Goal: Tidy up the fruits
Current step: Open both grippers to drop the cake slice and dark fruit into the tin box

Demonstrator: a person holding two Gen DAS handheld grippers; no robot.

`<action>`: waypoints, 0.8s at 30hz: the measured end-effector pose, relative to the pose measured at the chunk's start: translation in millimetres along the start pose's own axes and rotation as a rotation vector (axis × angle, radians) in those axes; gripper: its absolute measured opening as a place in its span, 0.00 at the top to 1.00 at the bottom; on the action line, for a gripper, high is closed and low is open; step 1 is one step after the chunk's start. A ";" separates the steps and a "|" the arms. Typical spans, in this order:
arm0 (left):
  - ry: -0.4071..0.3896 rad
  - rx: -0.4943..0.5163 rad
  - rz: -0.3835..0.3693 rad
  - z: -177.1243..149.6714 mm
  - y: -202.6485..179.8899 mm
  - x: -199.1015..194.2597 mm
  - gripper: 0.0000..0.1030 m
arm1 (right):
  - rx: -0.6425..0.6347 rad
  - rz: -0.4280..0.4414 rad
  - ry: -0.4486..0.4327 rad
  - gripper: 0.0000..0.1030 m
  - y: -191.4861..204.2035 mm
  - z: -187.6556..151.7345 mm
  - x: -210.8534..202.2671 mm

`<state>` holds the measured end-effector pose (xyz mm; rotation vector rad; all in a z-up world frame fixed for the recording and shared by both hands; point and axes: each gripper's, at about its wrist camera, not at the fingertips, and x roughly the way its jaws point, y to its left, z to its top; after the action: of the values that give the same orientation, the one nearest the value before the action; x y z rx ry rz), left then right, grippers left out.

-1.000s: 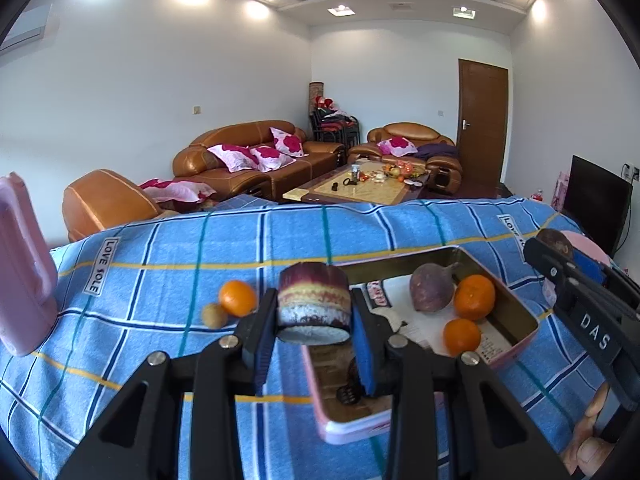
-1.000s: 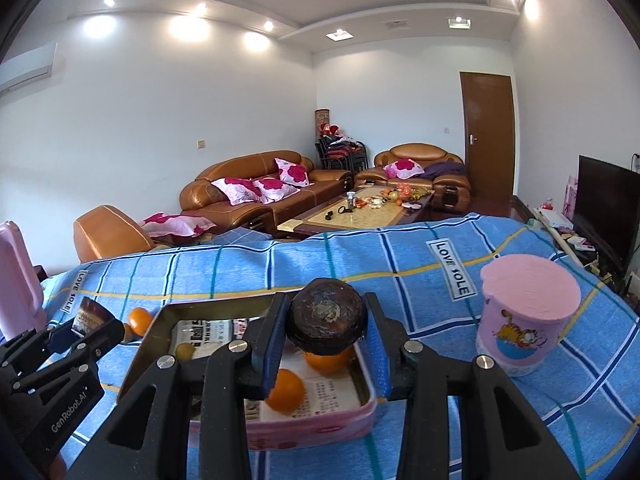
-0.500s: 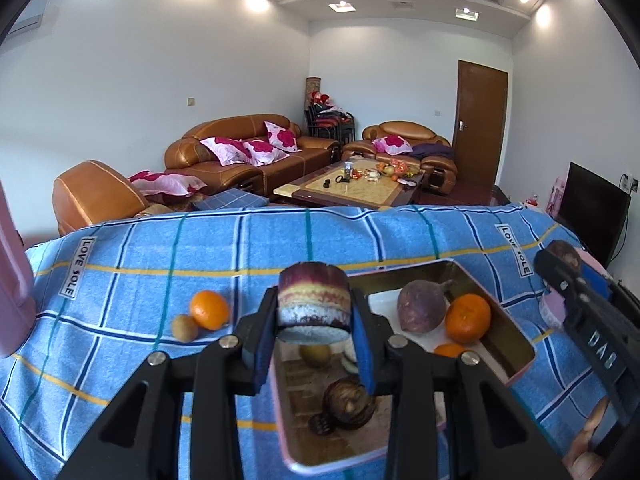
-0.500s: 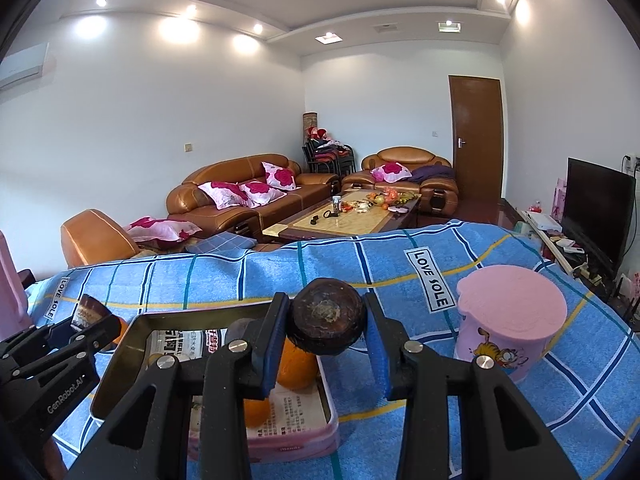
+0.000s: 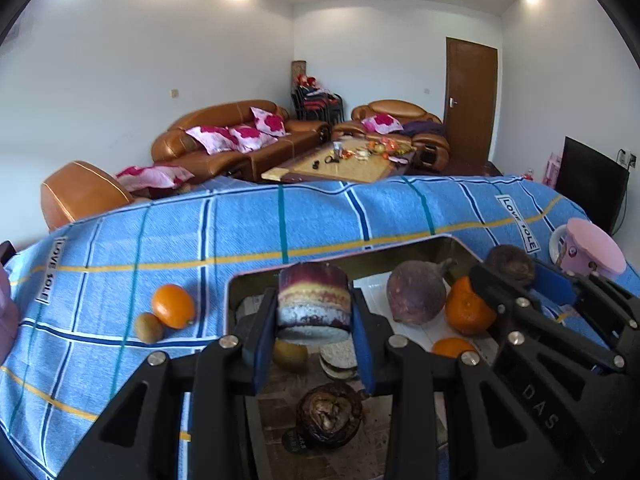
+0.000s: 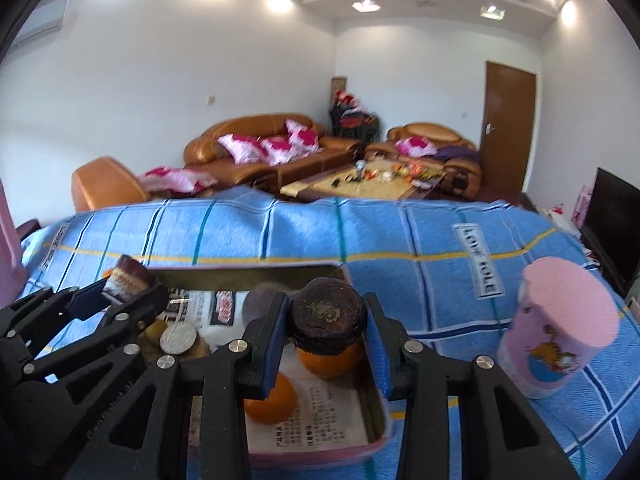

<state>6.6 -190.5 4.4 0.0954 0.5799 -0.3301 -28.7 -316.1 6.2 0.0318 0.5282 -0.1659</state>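
Fruits mostly sit in the metal tray on the blue checked cloth. Left gripper clamps a cut, layered purple-and-yellow chunk, held above the tray's left half. Right gripper clamps a dark round fruit over the tray's right half. Under the left jaws: a kiwi, a pale slice, a dark mangosteen-like fruit. Further right in the tray: purple root, two oranges. Outside it, left on the cloth: an orange touching a second kiwi. Pink cup stands right of the tray.
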 end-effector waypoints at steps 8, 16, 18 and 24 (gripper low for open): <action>0.069 -0.024 -0.035 -1.6 4.8 12.0 0.65 | -0.049 0.062 0.080 0.62 10.3 -1.2 16.7; 0.108 -0.068 -0.031 -3.0 11.6 19.8 0.65 | -0.026 0.166 0.126 0.61 9.7 -3.9 23.4; 0.114 -0.076 -0.028 -3.9 12.7 21.1 0.65 | 0.001 0.207 0.138 0.59 7.6 -5.1 24.8; 0.105 -0.083 -0.022 -4.3 17.4 16.9 0.65 | 0.035 0.236 0.088 0.50 5.0 -4.0 16.2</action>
<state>23.4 -178.1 -8.6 0.0262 0.6986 -0.3231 -16.1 -313.3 -5.5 0.1351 0.6044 0.0566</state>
